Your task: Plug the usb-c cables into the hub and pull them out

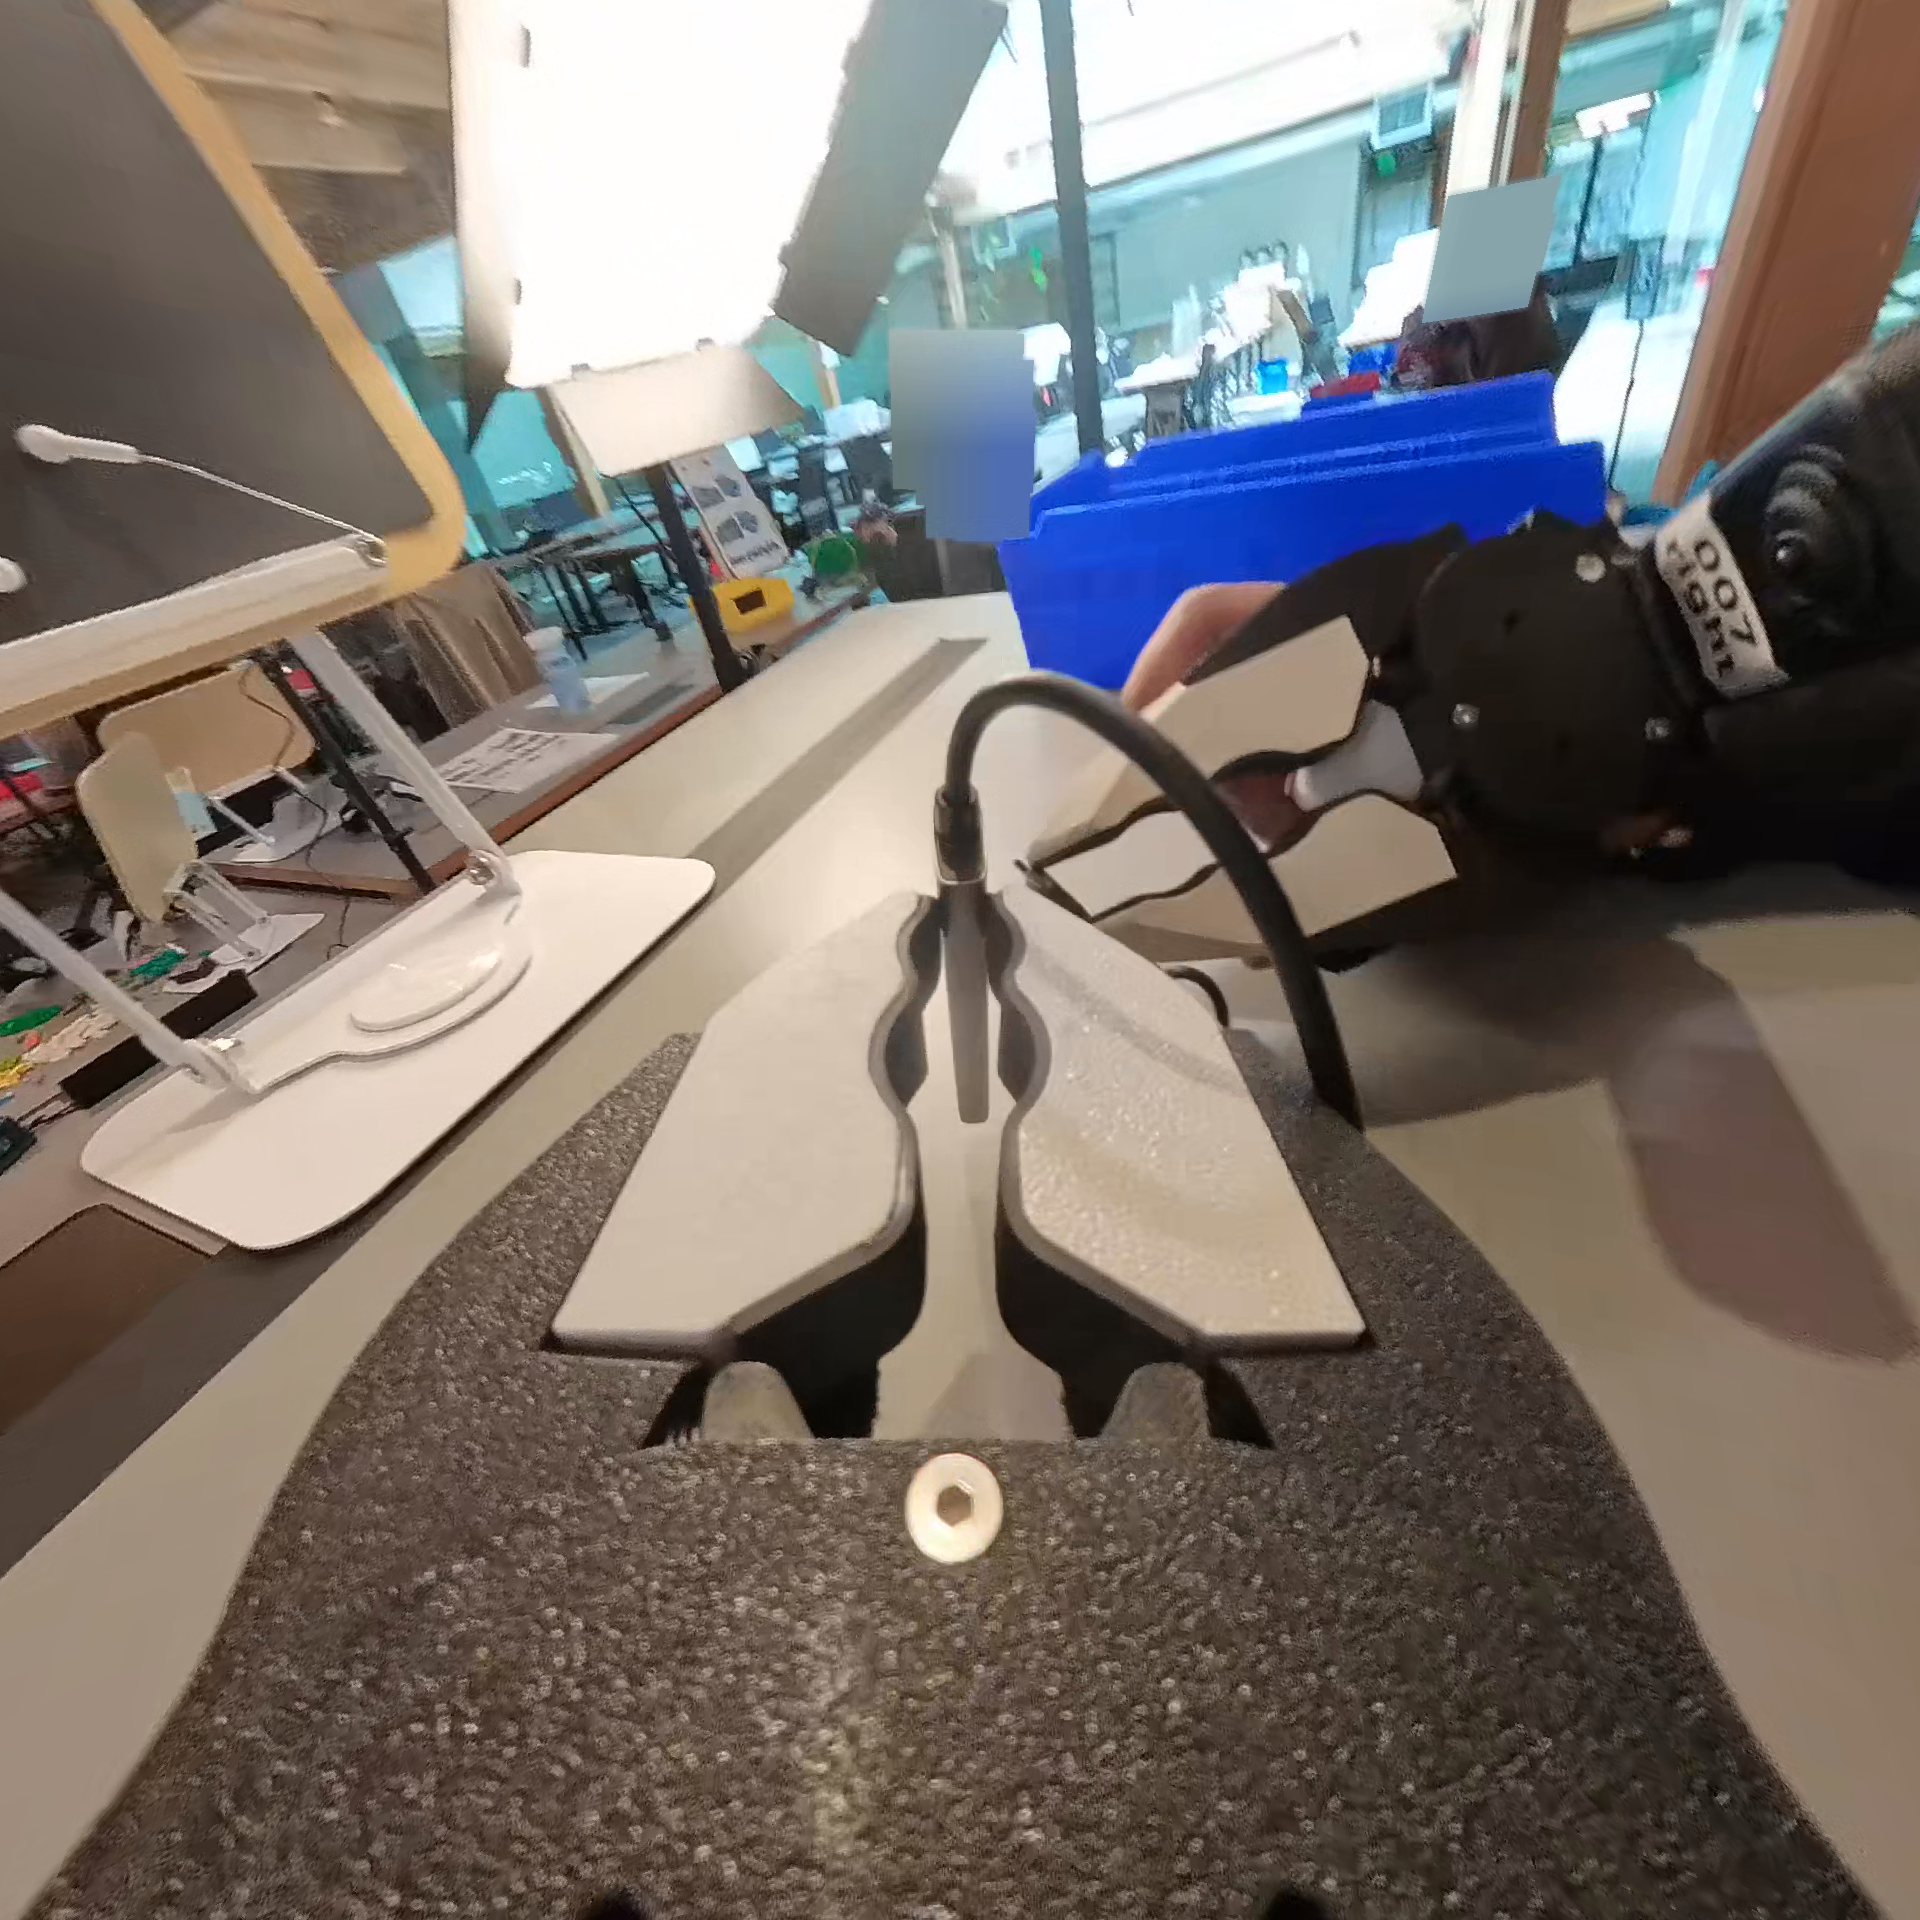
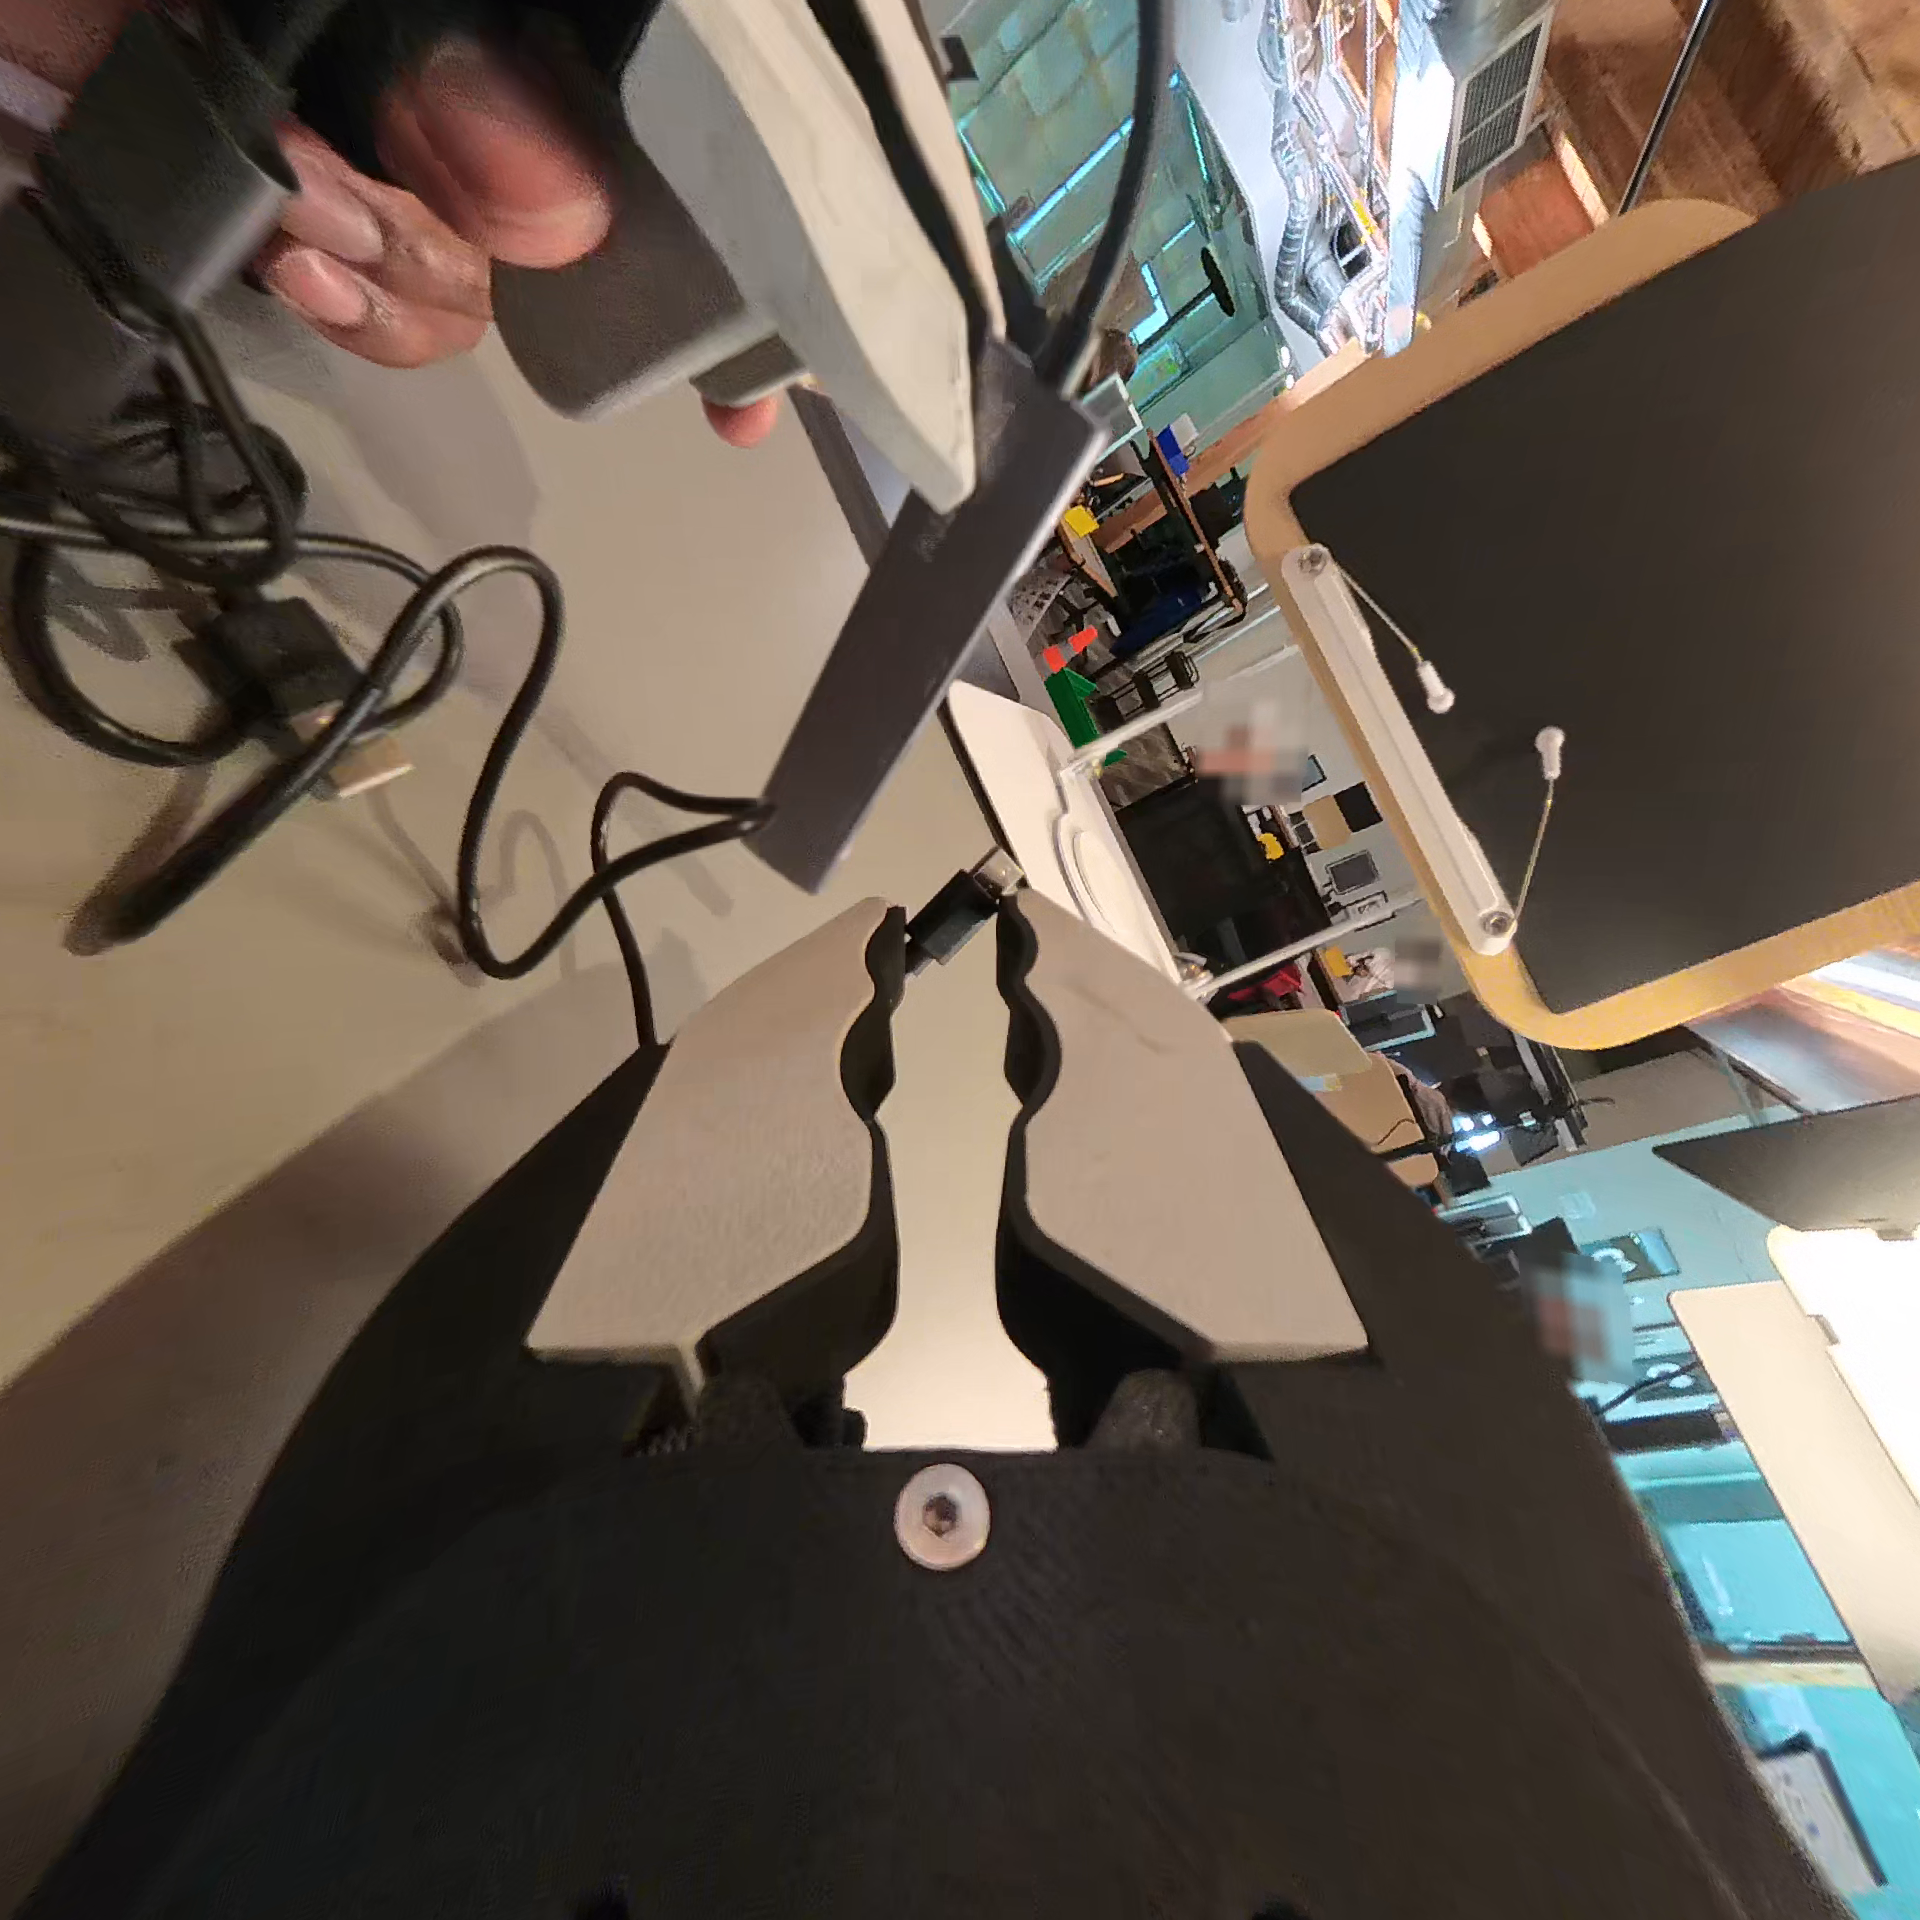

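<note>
dark grey hub (image 2: 914, 665); black cables (image 2: 488, 748); pale grey fingers (image 1: 790, 1122) on speckled black gripper bodies; beige table (image 1: 1558, 1558); white stand base (image 1: 416, 1039); blue bins (image 1: 1299, 530); black board (image 2: 1621, 582) with tan edging.

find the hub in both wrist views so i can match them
Left wrist view: the hub stands edge-on at centre, clamped in the left gripper.
Right wrist view: the hub is a dark slab, upper centre.
Shared landmark: the black board with a tan rim.
</note>
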Available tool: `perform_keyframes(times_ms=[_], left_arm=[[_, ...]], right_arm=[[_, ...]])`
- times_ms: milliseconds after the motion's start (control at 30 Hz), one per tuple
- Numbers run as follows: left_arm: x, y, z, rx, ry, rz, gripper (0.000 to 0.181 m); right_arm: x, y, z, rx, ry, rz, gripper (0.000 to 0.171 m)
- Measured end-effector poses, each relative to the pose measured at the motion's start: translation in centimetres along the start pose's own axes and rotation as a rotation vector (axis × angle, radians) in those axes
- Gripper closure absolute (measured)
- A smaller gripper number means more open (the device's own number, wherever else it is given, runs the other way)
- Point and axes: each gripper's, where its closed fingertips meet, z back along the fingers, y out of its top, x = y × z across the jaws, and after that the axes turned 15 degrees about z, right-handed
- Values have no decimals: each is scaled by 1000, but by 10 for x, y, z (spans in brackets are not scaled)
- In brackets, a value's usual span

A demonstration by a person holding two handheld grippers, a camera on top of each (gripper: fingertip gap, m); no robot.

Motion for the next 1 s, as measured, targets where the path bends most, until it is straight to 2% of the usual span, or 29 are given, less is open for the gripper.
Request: perform_keyframes(times_ms=[233, 600, 1000], left_arm=[[13, -4, 0, -20, -78, -39, 173], [25, -15, -7, -53, -53, -205, 172], [12, 1, -1, 42, -2, -128, 173]], right_arm=[[-6, 12, 3, 74, 23, -7, 154], [-11, 27, 11, 203, 103, -125, 154], [-16, 23, 9, 178, 133, -120, 154]])
